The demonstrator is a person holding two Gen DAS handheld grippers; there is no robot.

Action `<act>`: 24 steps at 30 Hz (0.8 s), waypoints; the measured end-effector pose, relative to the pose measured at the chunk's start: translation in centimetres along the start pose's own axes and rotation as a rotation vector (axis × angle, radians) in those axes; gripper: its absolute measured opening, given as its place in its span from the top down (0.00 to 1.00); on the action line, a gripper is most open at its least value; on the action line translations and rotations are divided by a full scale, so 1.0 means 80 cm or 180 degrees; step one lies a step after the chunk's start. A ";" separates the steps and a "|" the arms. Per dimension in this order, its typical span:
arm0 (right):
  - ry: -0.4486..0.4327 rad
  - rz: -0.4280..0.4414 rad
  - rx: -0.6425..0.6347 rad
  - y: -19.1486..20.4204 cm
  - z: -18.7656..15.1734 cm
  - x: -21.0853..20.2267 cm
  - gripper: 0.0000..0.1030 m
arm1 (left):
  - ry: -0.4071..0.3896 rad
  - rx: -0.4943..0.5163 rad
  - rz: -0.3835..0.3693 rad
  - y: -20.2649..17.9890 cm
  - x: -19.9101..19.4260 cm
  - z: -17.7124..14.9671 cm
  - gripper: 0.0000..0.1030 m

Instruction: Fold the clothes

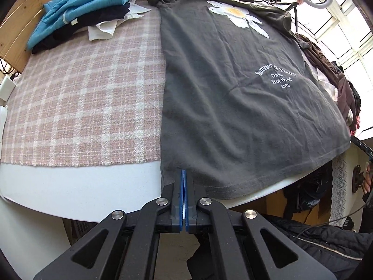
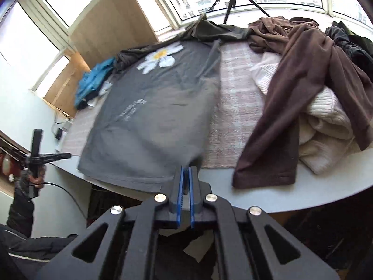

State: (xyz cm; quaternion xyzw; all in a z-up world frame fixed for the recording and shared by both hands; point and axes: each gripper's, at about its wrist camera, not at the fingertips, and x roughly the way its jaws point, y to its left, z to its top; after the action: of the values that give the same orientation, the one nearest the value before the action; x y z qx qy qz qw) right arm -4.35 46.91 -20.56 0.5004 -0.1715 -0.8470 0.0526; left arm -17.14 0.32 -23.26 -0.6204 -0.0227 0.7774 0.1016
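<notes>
- Grey cotton is what we are handling: one grey T-shirt is lying spread, print side up, across the checked blanket on the white table, with its hem hanging at the near table edge.
- We are counting one daisy print and one block of white lettering on it.
- We are pinching one hem corner in the left gripper, its two blue pads pressed together on the cloth.
- We are pinching the other hem corner in the right gripper; its jaws are nearly together on the fabric.
- Two piles are flanking the shirt: one folded stack topped by a blue garment, and one loose heap with a brown garment draped over a cream knit.
- One tripod is standing by the window.
</notes>
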 end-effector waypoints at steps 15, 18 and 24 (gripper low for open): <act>0.0463 -0.0230 -0.0143 -0.027 -0.027 0.055 0.81 | 0.0262 0.0016 0.0160 0.015 0.047 -0.022 0.84; 0.0440 -0.0274 -0.0196 -0.027 -0.029 0.052 0.79 | 0.0274 0.0045 0.0161 0.011 0.049 -0.021 0.95; 0.0365 -0.0324 -0.0293 -0.025 -0.034 0.047 0.70 | -0.0012 -0.0081 0.0068 0.017 0.001 -0.021 0.96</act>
State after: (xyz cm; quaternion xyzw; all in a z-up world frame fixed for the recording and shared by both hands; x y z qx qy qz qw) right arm -3.67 47.11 -25.58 0.5532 -0.1035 -0.8255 0.0422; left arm -15.70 -1.15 -23.97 -0.6203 -0.0261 0.7792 0.0853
